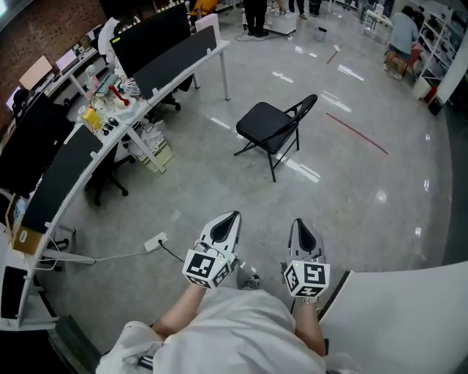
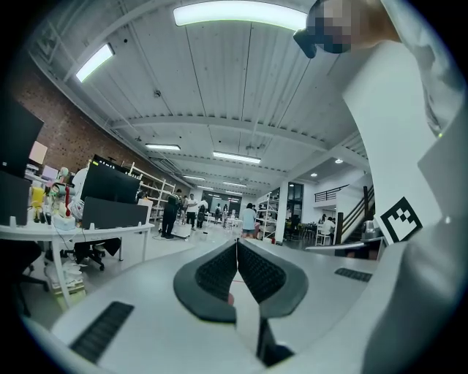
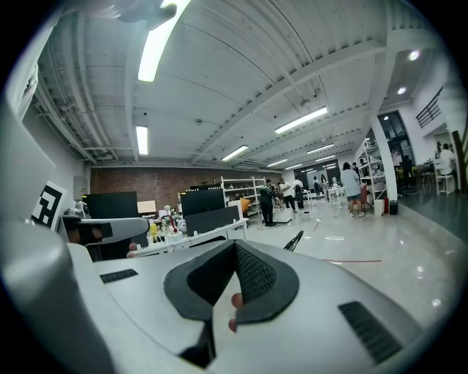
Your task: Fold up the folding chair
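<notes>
- Left gripper and right gripper: fingers pressed together, nothing held.
- Folding chair stands unfolded on the floor, well apart, straight ahead.
- Its backrest is on the right gripper's side, so the right hand is probably nearer.

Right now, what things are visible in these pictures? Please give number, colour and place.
folding chair: one, black, unfolded, on the floor ahead
desk: one long row, white, dark panels, left side
office chair: one, black, at the desk
power strip: one, white, floor beside the desk
floor line: one, red, right of the folding chair
people: several, far end of the room
left gripper: one, grey, shut, empty, bottom centre
right gripper: one, grey, shut, empty, beside it
</notes>
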A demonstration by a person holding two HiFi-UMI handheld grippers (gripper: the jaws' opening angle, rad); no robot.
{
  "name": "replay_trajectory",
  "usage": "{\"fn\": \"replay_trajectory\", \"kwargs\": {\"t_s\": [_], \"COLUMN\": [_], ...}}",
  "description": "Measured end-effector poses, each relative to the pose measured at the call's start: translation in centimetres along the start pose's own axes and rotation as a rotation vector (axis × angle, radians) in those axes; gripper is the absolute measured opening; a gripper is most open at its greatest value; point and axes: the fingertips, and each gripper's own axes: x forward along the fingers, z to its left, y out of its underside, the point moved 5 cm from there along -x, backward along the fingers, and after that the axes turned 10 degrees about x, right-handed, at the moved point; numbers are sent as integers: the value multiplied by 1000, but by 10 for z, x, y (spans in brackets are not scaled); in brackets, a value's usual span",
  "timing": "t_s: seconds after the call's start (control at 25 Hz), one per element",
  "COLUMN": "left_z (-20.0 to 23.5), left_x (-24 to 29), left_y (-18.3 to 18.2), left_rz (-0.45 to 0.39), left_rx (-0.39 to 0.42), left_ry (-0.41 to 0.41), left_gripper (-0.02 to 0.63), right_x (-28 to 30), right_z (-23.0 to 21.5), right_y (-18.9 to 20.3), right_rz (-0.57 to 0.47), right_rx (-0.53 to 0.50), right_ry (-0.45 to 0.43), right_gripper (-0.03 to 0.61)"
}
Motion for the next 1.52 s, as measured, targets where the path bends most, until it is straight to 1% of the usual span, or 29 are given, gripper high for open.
{"fn": "replay_trajectory", "kwargs": {"t_s": [0.2,0.36,0.48,0.92,1.08,1.32,1.52], "left_z": [14,34,50,129,162,211,246], "left_x": [19,32,46,103,114,126,127], "left_y": [7,12,11,8,6,5,13], "left_rz": [3,16,13,-2,-9,-6,1], "left_rx": [-9,-28,-33,-54,-52,-32,-29], "left_ry": [16,26,35,66,81,74,75], "left_gripper": [12,12,12,12,12,12,12], "right_x": [17,40,61,150,180,223,248], "right_z": [-5,4,8,28,43,63,83], "right_y": [6,8,2,-15,-18,-20,-12], "right_rz": [22,45,49,58,50,42,38], "right_rx": [8,-6,-17,-38,-43,-38,-40], "right_ry": [24,31,27,56,71,82,87], "right_gripper": [5,5,5,6,5,5,5]}}
